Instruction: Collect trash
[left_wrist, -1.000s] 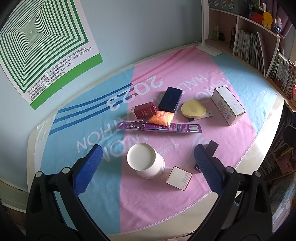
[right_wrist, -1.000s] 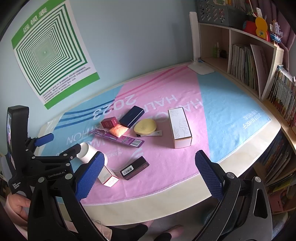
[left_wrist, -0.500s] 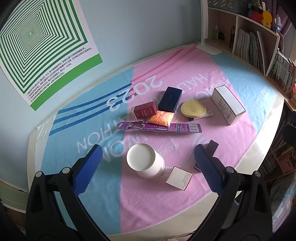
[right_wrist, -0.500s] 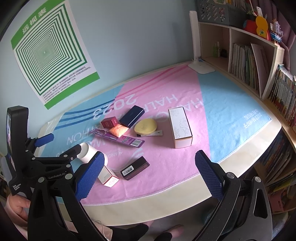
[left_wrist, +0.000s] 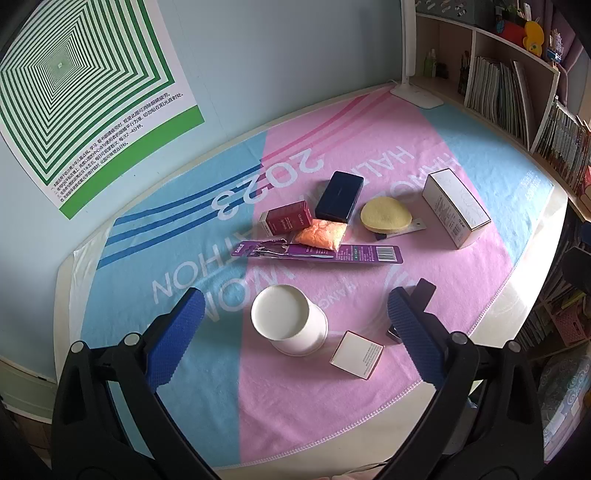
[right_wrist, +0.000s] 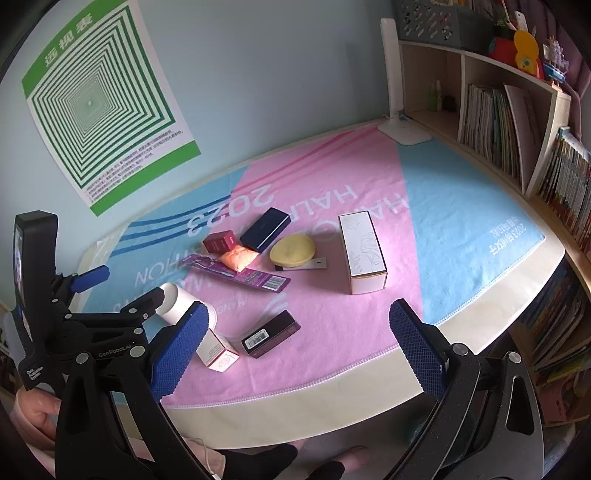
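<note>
A desk (right_wrist: 480, 325) covered by a pink-and-blue cloth (left_wrist: 369, 147) is seen from both wrist views, with the trash spread over its middle. Compared with the frames of a second ago, almost nothing is seen to have changed: no item has been shifted and both views are framed nearly as before, so collection is judged not yet begun. A long white box (right_wrist: 362, 251) lies toward the right; a purple card (left_wrist: 317, 252) lies across the centre, just beside an orange packet (left_wrist: 321, 234), a red box (left_wrist: 286, 218), a navy case (left_wrist: 340, 196) and a yellow sponge (left_wrist: 386, 220). Nearer the front edge a paper cup (left_wrist: 290, 319) stands, with a small white box (left_wrist: 356, 354) beside it and a dark box (right_wrist: 271, 334) close by. The left gripper (left_wrist: 291, 332) is held wide apart, the cup framed between its fingers but not touched. The right gripper (right_wrist: 303, 347) is likewise spread wide and empty, above the front edge. The cup is judged the likely first pick.
</note>
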